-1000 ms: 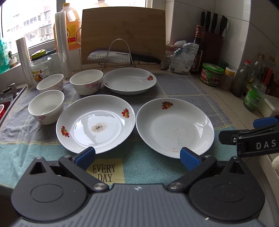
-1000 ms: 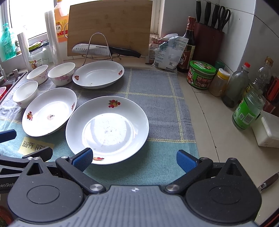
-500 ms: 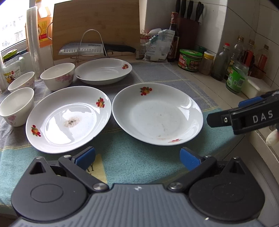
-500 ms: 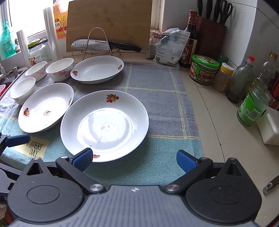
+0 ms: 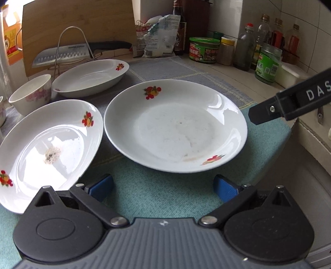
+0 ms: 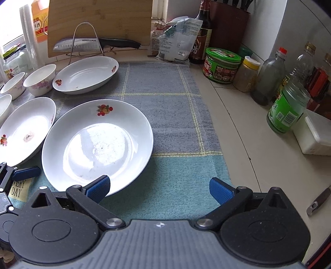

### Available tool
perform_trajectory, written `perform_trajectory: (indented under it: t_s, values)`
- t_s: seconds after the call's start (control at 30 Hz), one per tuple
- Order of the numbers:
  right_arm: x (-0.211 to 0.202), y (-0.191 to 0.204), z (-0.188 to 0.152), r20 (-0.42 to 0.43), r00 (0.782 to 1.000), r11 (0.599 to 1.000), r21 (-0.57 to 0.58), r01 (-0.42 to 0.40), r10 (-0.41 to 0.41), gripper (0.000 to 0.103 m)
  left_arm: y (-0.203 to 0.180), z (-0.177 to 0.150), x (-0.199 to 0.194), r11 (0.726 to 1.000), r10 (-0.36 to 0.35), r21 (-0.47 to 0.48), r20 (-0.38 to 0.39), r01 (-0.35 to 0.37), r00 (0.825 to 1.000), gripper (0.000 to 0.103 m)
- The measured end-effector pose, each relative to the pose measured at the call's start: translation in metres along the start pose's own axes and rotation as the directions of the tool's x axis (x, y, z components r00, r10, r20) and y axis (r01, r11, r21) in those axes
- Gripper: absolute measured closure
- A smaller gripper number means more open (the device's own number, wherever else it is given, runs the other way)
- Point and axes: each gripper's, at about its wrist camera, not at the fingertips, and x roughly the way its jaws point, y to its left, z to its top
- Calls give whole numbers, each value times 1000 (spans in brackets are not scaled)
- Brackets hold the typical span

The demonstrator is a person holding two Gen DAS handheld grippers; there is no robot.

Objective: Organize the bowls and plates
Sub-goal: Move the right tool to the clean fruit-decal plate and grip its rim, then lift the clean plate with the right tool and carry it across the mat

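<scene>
Three white plates with fruit prints lie on a checked cloth. The nearest plate point(image 5: 175, 128) point(image 6: 97, 142) sits just beyond both grippers. Beside it on the left is a plate with a grey residue spot point(image 5: 49, 153) point(image 6: 24, 130), and a third plate point(image 5: 91, 77) point(image 6: 84, 74) lies farther back. White floral bowls point(image 5: 31, 95) point(image 6: 39, 79) stand at the far left. My left gripper point(image 5: 163, 188) is open and empty, low at the nearest plate's front rim. My right gripper point(image 6: 159, 188) is open too, its left pad over that plate's near edge.
A knife point(image 6: 95, 43) rests on a wire rack before a wooden cutting board point(image 6: 99, 18). Jars and bottles point(image 6: 287, 109) line the counter on the right beside a white box point(image 6: 316, 138). The checked cloth point(image 6: 171, 103) lies bare right of the plates.
My left gripper has swung right and come closer to the nearest plate, which now fills its view. My right gripper has edged forward over that plate's rim. Both stay open.
</scene>
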Motion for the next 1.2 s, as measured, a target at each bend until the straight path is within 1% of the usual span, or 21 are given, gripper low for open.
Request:
perform_trajectory:
  t_s: [0.1, 0.17, 0.4, 0.53, 0.63, 0.73, 0.8, 0.93, 1.1, 1.2]
  values:
    - [2, 2, 1, -8, 1000, 1000, 14, 22, -21, 0, -3, 1, 4, 999, -12, 42, 13, 12, 1000, 1]
    - [2, 3, 0, -11, 1000, 999, 22, 28, -28, 0, -4, 2, 5, 998, -24, 52, 25, 23, 999, 1]
    - [12, 0, 9, -21, 1000, 1000, 17, -7, 8, 0, -9, 5, 11, 997, -38, 67, 56, 34, 998, 1]
    - [27, -4, 19, -23, 997, 997, -17, -69, 69, 0, -10, 7, 13, 997, -38, 68, 54, 34, 998, 0]
    - [42, -5, 30, -35, 991, 990, -63, -129, 127, 0, -11, 9, 16, 999, -15, 47, 54, 13, 998, 0]
    - [58, -3, 43, -48, 980, 972, -128, -198, 193, 0, -14, 9, 17, 1000, 5, 27, 58, -6, 998, 0]
    - [68, -1, 51, -58, 973, 958, -171, -229, 223, 0, -14, 9, 17, 1000, 9, 24, 61, -11, 998, 0]
    - [87, 5, 60, -102, 950, 913, -264, -312, 295, 0, -14, 8, 17, 1000, 11, 24, 67, -13, 998, 0]
    - [100, 16, 61, -174, 921, 853, -350, -388, 348, 0, -14, 7, 16, 1000, 10, 27, 69, -11, 998, 0]
    - [101, 20, 60, -190, 916, 835, -379, -400, 353, 0, -14, 9, 16, 1000, 5, 30, 60, -7, 998, 0]
